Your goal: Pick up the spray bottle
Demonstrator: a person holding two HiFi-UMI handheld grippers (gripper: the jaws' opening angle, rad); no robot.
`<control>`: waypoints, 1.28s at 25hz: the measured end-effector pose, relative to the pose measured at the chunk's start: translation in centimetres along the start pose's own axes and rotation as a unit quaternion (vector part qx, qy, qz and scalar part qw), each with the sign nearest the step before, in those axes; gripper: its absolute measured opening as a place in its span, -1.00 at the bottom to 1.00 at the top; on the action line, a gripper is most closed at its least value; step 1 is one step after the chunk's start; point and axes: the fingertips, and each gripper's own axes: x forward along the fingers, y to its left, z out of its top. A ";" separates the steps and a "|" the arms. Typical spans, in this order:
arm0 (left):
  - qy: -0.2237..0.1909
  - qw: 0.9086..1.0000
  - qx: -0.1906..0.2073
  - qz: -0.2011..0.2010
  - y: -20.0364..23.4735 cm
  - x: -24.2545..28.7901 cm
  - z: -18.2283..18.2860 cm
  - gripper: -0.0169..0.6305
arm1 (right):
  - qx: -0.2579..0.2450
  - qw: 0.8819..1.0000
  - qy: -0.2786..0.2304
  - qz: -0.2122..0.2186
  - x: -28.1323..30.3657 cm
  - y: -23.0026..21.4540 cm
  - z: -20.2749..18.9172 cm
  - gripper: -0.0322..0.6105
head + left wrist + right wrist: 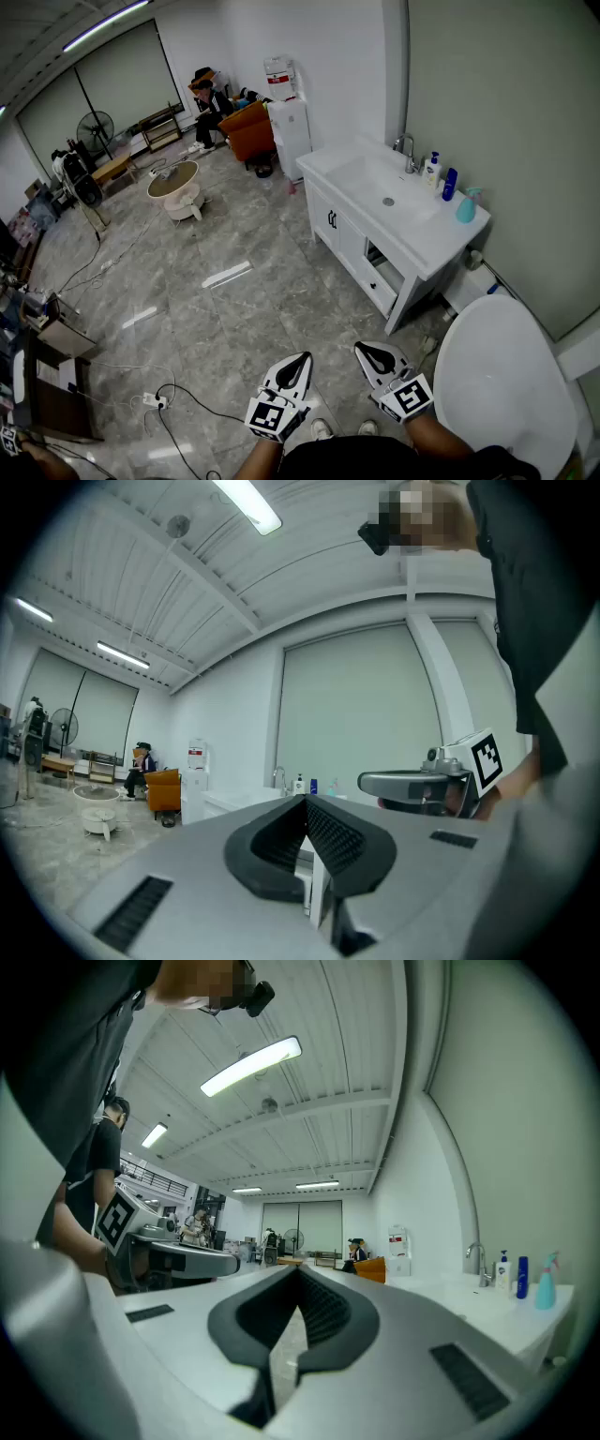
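A teal spray bottle (466,205) stands at the near right end of the white vanity top (412,239), beside a blue bottle (449,184) and a white pump bottle (431,170). In the right gripper view the spray bottle (546,1285) shows small at the far right. My left gripper (299,361) and right gripper (375,352) are held level and close to the body, far short of the vanity. Both are shut with nothing between their jaws. The left gripper view shows the bottles (314,786) tiny in the distance and the right gripper (375,782) beside it.
A white toilet (502,380) sits at the right, close to my right gripper. The vanity has a sink and tap (406,150). A water dispenser (286,122), an orange chair with a seated person (239,127), a round table (174,185) and floor cables (178,398) lie further off.
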 end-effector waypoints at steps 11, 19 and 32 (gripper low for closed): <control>-0.010 1.000 -0.005 -0.002 1.9 0.1 0.1 -0.96 | -0.009 1.000 0.006 -0.005 1.8 0.1 -0.6 -0.90; -0.009 1.000 -0.007 -0.010 3.6 -0.5 0.5 -0.96 | -0.002 1.000 -0.010 -0.015 3.5 0.7 0.3 -0.90; -0.002 0.999 -0.017 -0.030 6.2 -2.4 -0.9 -0.96 | 0.002 0.997 -0.023 -0.069 5.9 1.8 0.2 0.14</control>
